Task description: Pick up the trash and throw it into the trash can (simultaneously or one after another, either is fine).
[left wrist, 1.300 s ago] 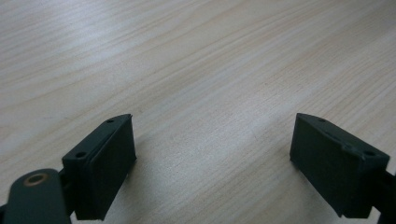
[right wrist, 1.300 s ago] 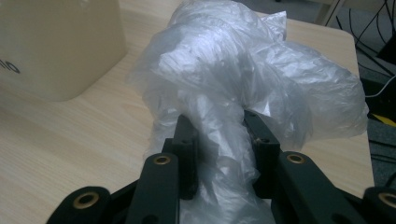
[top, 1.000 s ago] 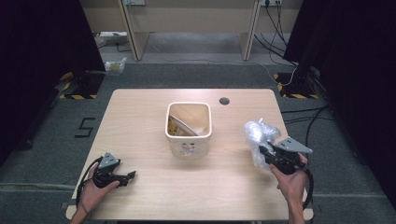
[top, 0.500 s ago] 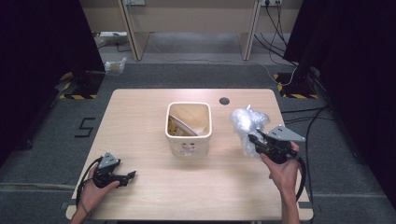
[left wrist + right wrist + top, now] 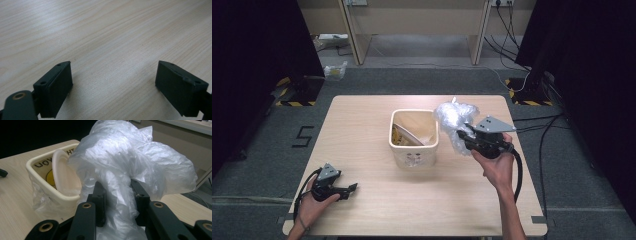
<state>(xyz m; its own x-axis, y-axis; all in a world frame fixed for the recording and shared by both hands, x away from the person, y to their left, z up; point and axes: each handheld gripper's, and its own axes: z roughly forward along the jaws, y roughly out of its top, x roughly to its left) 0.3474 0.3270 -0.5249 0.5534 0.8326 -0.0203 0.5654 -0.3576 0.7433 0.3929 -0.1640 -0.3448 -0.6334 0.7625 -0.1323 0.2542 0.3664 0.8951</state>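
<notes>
A crumpled clear plastic bag [image 5: 455,120] [image 5: 130,162] is pinched in my right gripper [image 5: 464,136] [image 5: 117,202], which is shut on it and held in the air just right of a cream square bin [image 5: 414,137] [image 5: 47,185]. The bin stands mid-table with a pale plate [image 5: 65,175] leaning inside and some yellow scraps [image 5: 399,137]. My left gripper [image 5: 348,189] [image 5: 113,85] rests low at the table's front left, open, with only bare wood between its jaws.
The light wooden table [image 5: 362,120] has a small dark round spot [image 5: 452,100] near its far edge. Dark curtains flank both sides. Cables [image 5: 532,120] lie on the grey floor to the right, and a "5" marking [image 5: 302,136] sits on the floor to the left.
My right gripper has carried the plastic bag leftward and farther from the person, from the table's right side to the bin's right rim. The left gripper has stayed put.
</notes>
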